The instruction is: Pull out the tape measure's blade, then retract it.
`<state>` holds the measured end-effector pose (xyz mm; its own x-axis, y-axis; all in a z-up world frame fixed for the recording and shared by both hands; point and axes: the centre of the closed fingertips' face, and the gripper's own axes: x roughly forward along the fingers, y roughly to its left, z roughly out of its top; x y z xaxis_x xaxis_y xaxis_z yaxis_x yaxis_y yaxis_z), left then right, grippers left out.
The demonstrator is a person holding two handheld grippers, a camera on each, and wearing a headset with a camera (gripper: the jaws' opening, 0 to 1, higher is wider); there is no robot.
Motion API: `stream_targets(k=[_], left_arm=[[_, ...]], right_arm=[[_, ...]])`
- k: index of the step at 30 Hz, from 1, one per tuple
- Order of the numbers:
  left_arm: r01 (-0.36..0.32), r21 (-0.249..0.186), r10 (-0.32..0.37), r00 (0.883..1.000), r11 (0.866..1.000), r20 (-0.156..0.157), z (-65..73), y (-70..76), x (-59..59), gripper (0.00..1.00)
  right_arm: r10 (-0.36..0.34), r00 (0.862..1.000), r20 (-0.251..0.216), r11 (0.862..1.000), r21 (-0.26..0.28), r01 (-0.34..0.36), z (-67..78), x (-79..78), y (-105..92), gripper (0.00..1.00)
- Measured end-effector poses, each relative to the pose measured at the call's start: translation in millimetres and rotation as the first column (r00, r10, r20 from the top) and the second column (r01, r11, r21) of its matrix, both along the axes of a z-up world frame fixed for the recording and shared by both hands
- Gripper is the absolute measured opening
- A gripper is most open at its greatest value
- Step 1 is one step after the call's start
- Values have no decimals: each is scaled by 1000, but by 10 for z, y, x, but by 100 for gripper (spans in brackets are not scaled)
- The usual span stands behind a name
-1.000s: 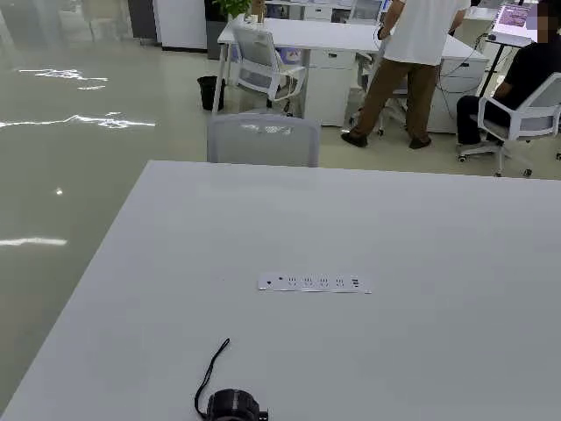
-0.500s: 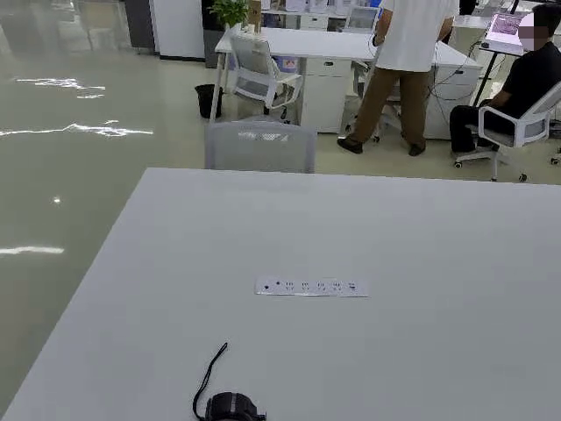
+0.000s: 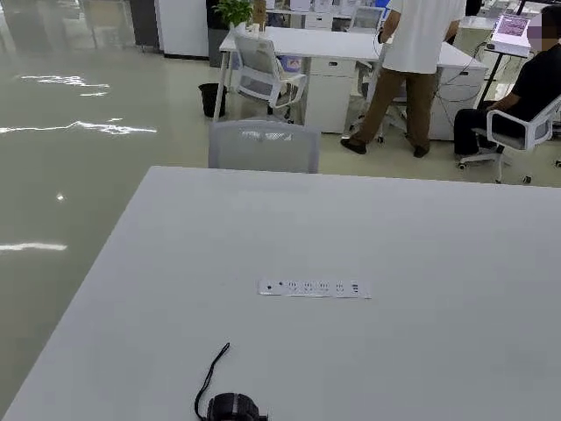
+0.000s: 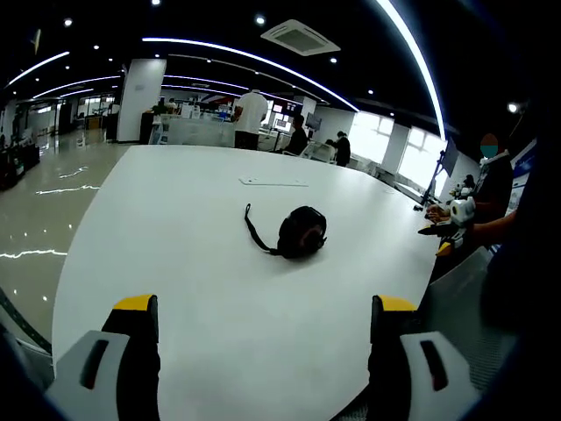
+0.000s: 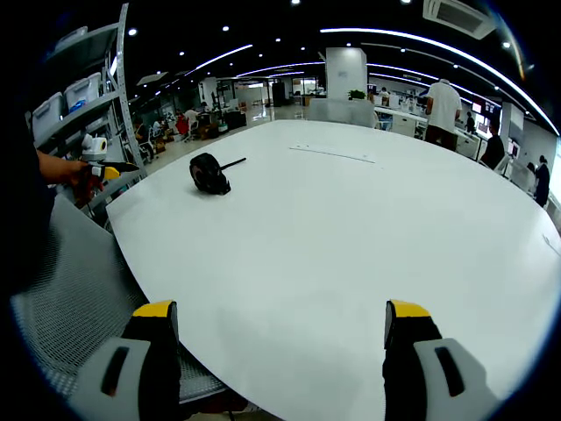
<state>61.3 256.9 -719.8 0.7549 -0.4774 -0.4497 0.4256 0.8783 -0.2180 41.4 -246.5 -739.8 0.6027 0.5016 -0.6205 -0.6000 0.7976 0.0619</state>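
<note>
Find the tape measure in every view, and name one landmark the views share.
Head view: tape measure at the bottom edge, left of centre, partly cut off; its strap runs upward.
Left gripper view: tape measure near the middle.
Right gripper view: tape measure at upper left.
Shared landmark: the flat white socket strip, farther off than the tape measure in each view.

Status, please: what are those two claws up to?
Left gripper open, right gripper open, both empty. Tape measure untouched on table, blade in. Nothing blocking.
</note>
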Motion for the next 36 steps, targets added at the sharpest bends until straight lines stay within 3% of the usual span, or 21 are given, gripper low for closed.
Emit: stream_targets(k=[6, 12, 22, 36], left_arm=[[4, -3, -4, 1000, 1000, -2, -15, 8, 21, 99], [-1, -8, 1, 1000, 1000, 4, 54, -59, 40, 99], [0, -15, 0, 1000, 1000, 10, 18, 18, 66, 99], [-17, -28, 18, 1000, 999, 23, 93, 31, 94, 99]], right_arm=[[-6, 1000, -1, 1000, -4, 6, -37, -2, -36, 100], [-11, 1000, 4, 1000, -4, 11, -7, -7, -26, 100], [-26, 1000, 10, 1000, -2, 26, -9, 4, -70, 100], [-31, 999, 14, 999, -10, 31, 30, 22, -121, 100]])
